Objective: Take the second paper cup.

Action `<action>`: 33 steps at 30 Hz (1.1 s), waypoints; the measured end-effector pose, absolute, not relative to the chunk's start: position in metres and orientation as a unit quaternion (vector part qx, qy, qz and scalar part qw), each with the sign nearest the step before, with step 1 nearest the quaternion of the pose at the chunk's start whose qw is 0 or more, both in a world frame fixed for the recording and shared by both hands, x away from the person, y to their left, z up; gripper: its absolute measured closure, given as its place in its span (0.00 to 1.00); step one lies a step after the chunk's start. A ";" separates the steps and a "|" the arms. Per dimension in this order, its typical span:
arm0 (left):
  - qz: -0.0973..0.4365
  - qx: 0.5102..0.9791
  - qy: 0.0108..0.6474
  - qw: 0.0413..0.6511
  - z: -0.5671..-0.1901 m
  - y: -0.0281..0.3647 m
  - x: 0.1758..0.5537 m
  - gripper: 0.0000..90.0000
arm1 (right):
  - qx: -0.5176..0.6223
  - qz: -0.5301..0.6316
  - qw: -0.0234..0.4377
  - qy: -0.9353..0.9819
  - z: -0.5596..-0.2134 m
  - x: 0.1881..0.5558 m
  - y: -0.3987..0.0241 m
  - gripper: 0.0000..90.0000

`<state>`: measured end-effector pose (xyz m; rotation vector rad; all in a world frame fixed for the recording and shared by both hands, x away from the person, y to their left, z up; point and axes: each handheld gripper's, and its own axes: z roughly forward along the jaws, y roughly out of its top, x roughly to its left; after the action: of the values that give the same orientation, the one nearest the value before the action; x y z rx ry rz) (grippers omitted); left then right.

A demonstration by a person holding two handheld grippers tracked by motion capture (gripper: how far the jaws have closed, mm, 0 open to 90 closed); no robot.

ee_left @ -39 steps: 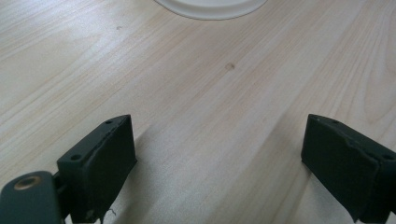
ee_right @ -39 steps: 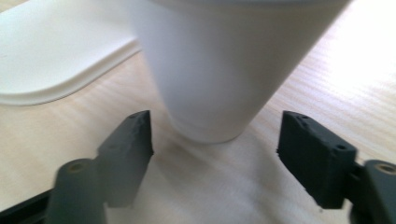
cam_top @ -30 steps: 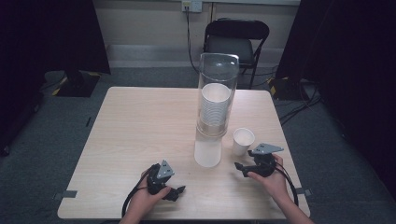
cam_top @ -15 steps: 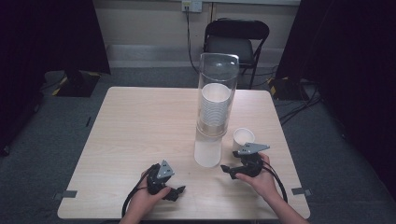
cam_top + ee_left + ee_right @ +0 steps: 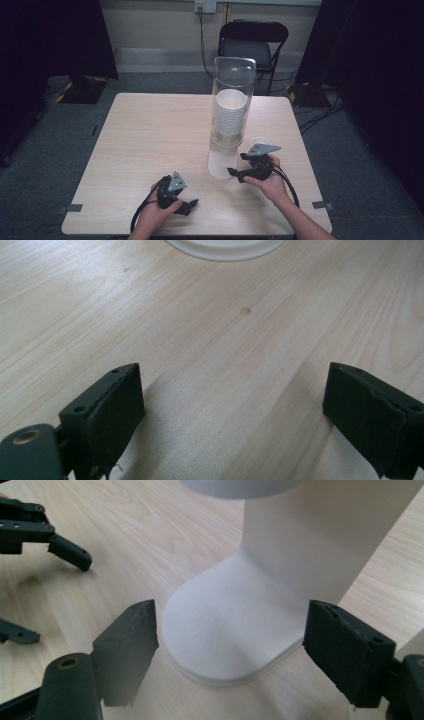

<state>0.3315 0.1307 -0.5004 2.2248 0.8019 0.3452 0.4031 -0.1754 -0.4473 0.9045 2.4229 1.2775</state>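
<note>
A tall clear tube [image 5: 233, 95] holding a stack of white paper cups [image 5: 230, 112] stands on a white base [image 5: 220, 162] at the table's right middle. One loose white cup [image 5: 261, 142] stands just right of it. My right gripper [image 5: 236, 164] points left at the foot of the base, open. In the right gripper view the rounded white base plate [image 5: 225, 630] lies between and just ahead of its jaws [image 5: 230, 625], untouched. My left gripper [image 5: 191, 206] rests near the front edge, open over bare wood [image 5: 230, 385], with the base's rim [image 5: 225, 247] ahead.
The light wooden table [image 5: 150, 135] has bare room on its left and far half. A black chair [image 5: 252, 47] stands behind the far edge. Cables trail from both grippers toward the front edge. The left gripper [image 5: 45, 535] appears far off in the right gripper view.
My right gripper has moved left and slightly up, from beside the loose cup to the foot of the dispenser base. The left gripper has stayed put.
</note>
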 end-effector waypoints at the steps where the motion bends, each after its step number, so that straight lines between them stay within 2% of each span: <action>1: 0.134 0.866 0.312 0.366 -0.500 0.131 0.331 0.10 | 0.312 0.441 0.130 0.831 -0.447 0.405 -0.175 0.24; 4: 0.134 0.866 0.312 0.367 -0.500 0.131 0.331 0.10 | 0.320 0.448 0.122 0.826 -0.445 0.409 -0.175 0.24; 25: 0.134 0.867 0.312 0.365 -0.500 0.131 0.332 0.10 | 0.299 0.490 0.144 0.806 -0.415 0.427 -0.148 0.25; 29: 0.134 0.867 0.312 0.365 -0.500 0.131 0.332 0.10 | 0.300 0.507 0.149 0.794 -0.415 0.430 -0.145 0.28; 33: 0.135 0.867 0.311 0.365 -0.500 0.131 0.332 0.10 | 0.303 0.513 0.153 0.789 -0.415 0.431 -0.146 0.36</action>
<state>0.3315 0.1310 -0.5002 2.2295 0.8010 0.3459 0.4314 -0.1455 -0.4154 0.8699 2.2615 1.4703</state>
